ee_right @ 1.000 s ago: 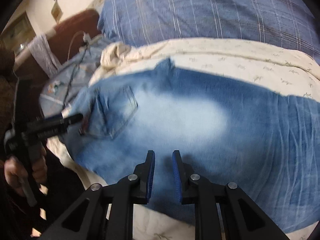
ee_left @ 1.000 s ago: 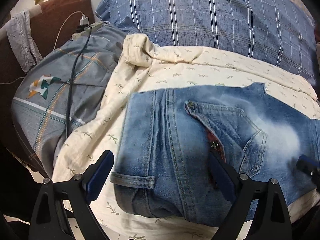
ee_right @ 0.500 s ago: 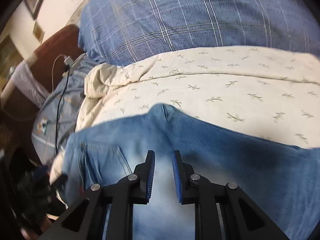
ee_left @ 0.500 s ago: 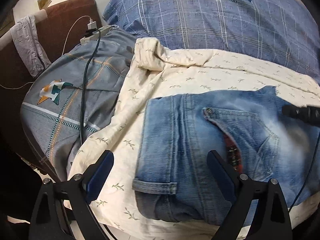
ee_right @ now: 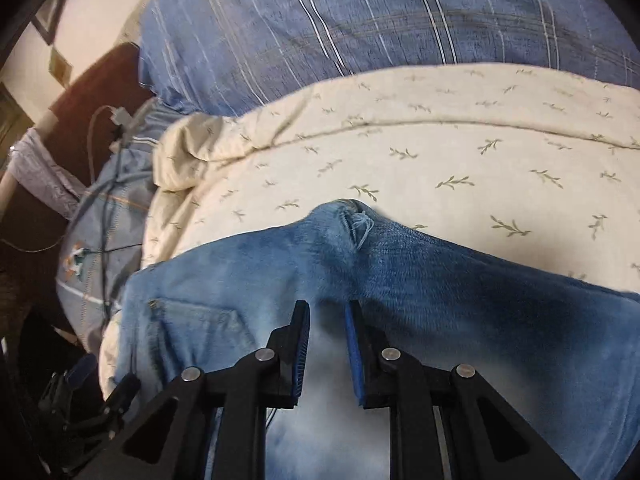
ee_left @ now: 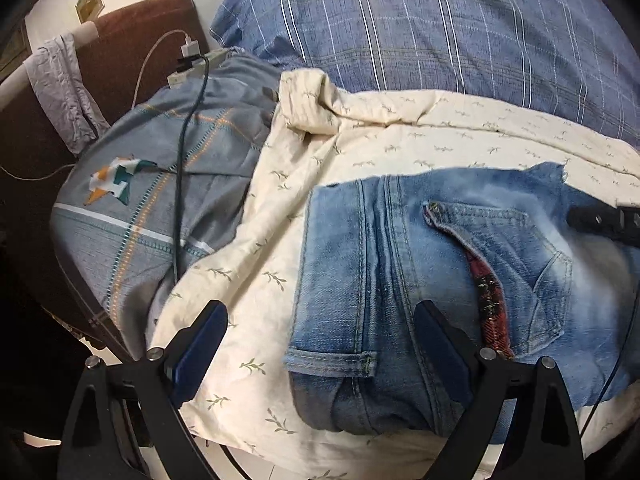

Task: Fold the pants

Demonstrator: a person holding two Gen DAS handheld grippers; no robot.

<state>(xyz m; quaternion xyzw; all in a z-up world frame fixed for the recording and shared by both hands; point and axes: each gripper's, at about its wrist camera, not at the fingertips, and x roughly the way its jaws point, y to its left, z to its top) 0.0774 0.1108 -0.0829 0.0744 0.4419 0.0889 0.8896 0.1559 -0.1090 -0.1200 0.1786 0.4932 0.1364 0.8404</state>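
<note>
Faded blue denim pants flat on cream leaf-print sheet — waistband left, legs running right; left gripper spread wide, right gripper narrowly apart, empty.

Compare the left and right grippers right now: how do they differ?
The left gripper has its jaws spread wide over the jeans' waistband edge; the right gripper shows only a narrow gap and points at the crotch seam. Neither is seen pinching denim. Both have blue pads on black fingers.

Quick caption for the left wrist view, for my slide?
Open left gripper hovers over the waistband end of blue jeans lying on a cream leaf-print sheet.
</note>
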